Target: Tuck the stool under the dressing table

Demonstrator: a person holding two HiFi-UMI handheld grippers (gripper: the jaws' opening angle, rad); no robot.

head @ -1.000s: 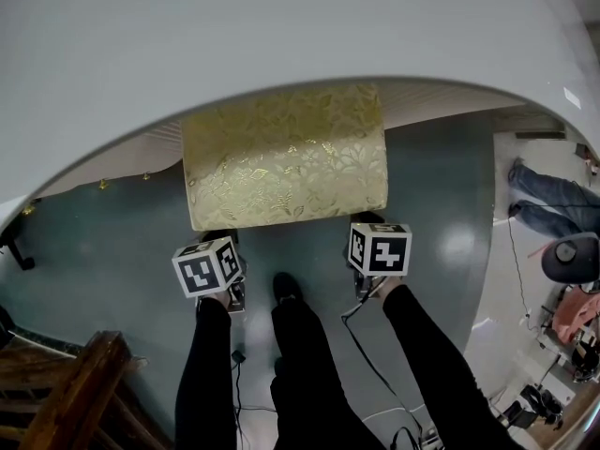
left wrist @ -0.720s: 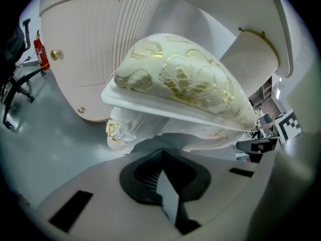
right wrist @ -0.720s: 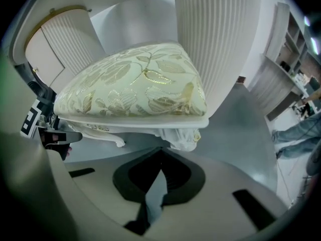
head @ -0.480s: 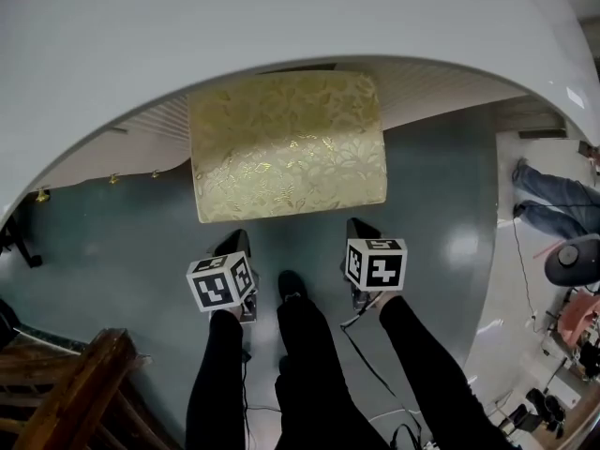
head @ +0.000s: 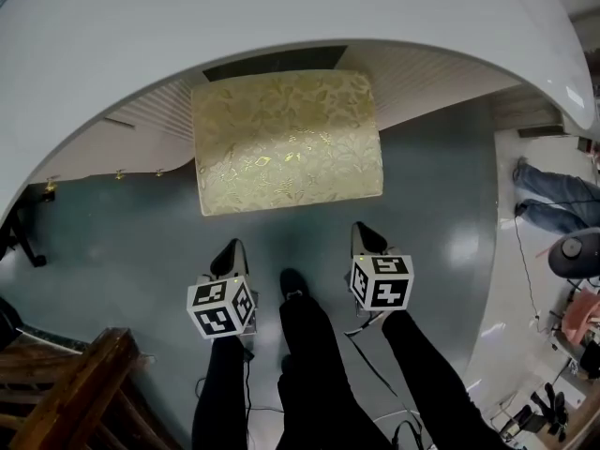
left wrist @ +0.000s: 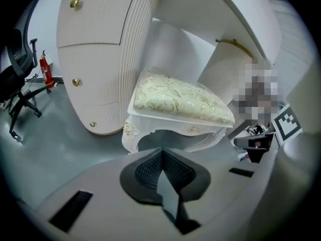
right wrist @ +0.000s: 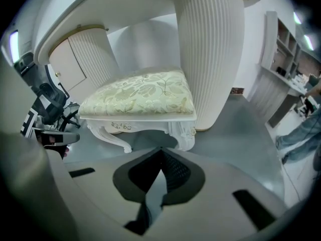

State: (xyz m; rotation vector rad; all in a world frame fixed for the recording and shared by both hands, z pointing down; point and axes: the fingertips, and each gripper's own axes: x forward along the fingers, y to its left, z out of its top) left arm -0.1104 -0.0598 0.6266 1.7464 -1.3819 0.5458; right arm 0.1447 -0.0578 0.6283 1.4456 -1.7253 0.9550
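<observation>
Grey-green floor [head: 122, 251] spreads beneath me, with my black-trousered legs [head: 309, 364] between the two tools. My left gripper [left wrist: 161, 153] has its jaws pressed together on nothing, and my right gripper [right wrist: 160, 153] is the same, its pads meeting with nothing between them. Both point forward at the stool [head: 286, 139] and neither touches it; bare floor shows between their tips and its near edge. It stands upright just ahead of them, a gold floral cushion on white carved legs [left wrist: 131, 134]. It sits in the opening of the dressing table [head: 281, 17], beneath the curved white top; how deep it reaches I cannot tell. Beyond my left gripper rises a ribbed drawer pedestal [left wrist: 95, 59] with gold knobs. Beyond my right, a ribbed column [right wrist: 210, 59] stands just beside the stool.
</observation>
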